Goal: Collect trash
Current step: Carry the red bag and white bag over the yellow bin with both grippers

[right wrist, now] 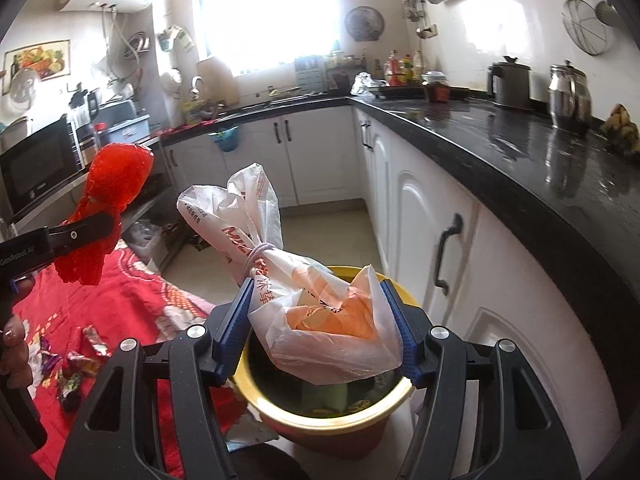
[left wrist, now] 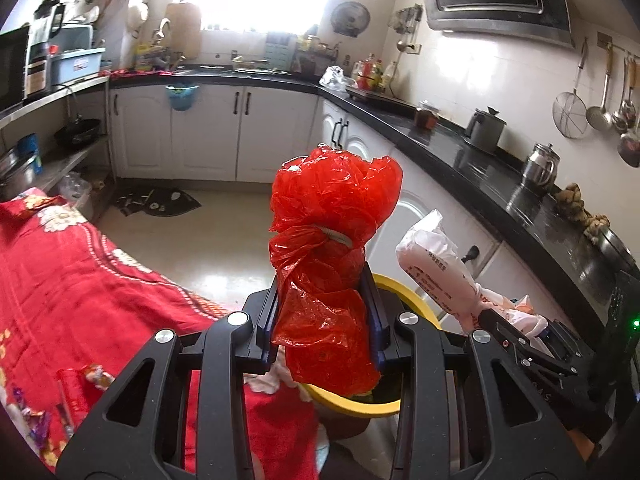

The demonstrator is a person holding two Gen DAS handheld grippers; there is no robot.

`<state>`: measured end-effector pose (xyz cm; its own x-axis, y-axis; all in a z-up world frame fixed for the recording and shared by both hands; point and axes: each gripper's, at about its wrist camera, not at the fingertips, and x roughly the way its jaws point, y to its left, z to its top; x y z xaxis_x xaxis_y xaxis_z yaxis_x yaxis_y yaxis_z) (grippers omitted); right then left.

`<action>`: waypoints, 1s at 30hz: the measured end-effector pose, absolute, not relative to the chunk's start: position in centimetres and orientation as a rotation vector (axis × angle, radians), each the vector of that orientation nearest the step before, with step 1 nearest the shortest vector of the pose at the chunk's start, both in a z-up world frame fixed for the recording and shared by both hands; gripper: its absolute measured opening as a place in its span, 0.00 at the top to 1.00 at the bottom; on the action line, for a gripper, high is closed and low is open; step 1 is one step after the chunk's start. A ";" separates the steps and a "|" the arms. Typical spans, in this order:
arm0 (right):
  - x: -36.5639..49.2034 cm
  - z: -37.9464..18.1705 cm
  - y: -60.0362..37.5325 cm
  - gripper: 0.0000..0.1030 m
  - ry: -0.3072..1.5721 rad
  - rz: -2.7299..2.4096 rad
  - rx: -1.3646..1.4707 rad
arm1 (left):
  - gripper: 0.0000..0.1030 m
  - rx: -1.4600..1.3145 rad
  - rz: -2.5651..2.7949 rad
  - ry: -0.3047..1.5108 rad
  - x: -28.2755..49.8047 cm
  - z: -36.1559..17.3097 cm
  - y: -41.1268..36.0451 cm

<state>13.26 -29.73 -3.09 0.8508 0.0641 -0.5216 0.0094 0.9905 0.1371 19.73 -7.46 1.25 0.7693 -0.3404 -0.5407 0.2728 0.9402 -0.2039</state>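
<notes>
Left gripper (left wrist: pixel 326 320): fingers clamped on a crumpled red plastic bag (left wrist: pixel 332 240) tied with a band, held upright above the bin's edge.
Right gripper (right wrist: pixel 326 332): fingers (right wrist: pixel 234 328) closed on a white plastic bag with orange print (right wrist: pixel 320 312), knotted at the neck, hanging right over the bin's mouth.
Bin: a round yellow-rimmed trash bucket (right wrist: pixel 280 408) on the floor, beside the white cabinets.
Table: red floral cloth (left wrist: pixel 80 280), with candy wrappers (right wrist: pixel 80 364) lying on it.
Beyond: black kitchen counter (right wrist: pixel 500 140) carrying two metal kettles (right wrist: pixel 568 100).
</notes>
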 end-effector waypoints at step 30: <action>17.8 -9.9 -32.8 0.41 0.715 -0.060 0.132 | 0.72 -0.081 -0.394 0.770 25.5 -4.9 -13.9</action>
<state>17.81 -32.83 -9.92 0.7538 -0.0096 -0.6570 0.1001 0.9899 0.1003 25.50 -13.89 -4.94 0.6486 -0.3755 -0.6620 0.3169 0.9241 -0.2136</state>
